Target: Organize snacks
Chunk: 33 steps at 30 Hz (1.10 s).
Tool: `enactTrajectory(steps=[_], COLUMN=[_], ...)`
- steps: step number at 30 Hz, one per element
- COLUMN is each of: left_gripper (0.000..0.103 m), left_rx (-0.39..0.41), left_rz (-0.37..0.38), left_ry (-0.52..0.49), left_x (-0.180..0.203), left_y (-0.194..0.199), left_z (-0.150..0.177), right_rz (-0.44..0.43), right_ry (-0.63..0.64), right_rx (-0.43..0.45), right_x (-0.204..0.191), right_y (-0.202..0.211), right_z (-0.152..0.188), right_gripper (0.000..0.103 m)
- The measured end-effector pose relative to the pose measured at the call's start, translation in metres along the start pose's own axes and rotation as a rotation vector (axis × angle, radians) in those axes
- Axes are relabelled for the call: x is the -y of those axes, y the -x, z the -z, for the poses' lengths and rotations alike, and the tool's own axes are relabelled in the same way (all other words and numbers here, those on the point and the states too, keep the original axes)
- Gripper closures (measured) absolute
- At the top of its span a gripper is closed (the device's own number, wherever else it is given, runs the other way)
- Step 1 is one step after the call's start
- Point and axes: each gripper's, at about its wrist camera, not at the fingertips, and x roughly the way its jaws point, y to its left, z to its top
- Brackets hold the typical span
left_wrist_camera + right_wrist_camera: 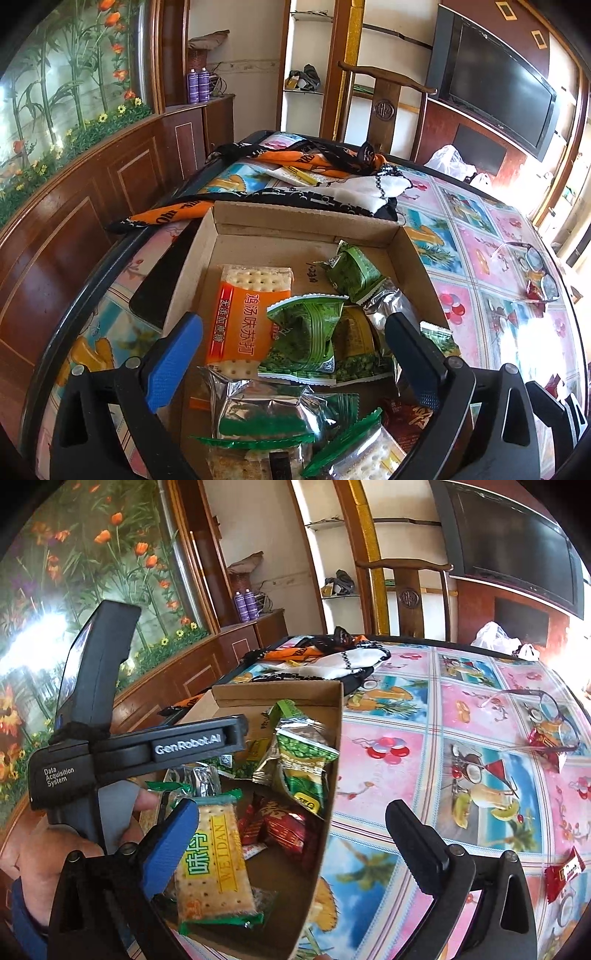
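A shallow cardboard box (306, 221) holds several snack packets: an orange cracker pack (247, 321), green pea packets (306, 339) and silver ones. My left gripper (295, 354) is open and empty, just above the packets. In the right wrist view the same box (332, 746) shows a green-ended cracker pack (214, 864) and red packets (284, 827). My right gripper (291, 845) is open and empty over the box's right wall. Two red snacks lie on the table: one (546, 742) under the glasses, one (563, 873) at the right edge. The left gripper's body (122, 753) hangs over the box.
The table (461, 775) has a colourful patterned cover. Eyeglasses (554, 716) lie at its right. Scarves (317, 173) are heaped behind the box, and a dark phone (162, 280) lies left of it. A wooden chair (384, 107) and a TV (502, 99) stand beyond.
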Motion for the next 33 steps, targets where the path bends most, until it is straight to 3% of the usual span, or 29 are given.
enactTrajectory(steps=[18,24,29,33], left_gripper=[0.0,0.0,0.0,0.0], left_rx=[0.177,0.175,0.15,0.205], left_rz=[0.055,-0.006,-0.052,-0.116], left_ry=[0.033,0.041,0.121,0.173], left_x=[0.004,0.006,-0.009,-0.018], left_y=[0.039,0.043,0.049,0.064], left_z=[0.006,0.013,0.018,0.028], right_rz=[-0.012,-0.028,-0.014,0.008], right_ry=[-0.033,-0.03,-0.01,0.02], right_rx=[0.046,0.089,0.14,0.182], right_x=[0.021,0.025,0.029,0.029], right_y=[0.015,0.029,0.046,0.058], right_z=[0.004,0.003,0.003,0.005], right_gripper=[0.001,0.001,0.001,0.001])
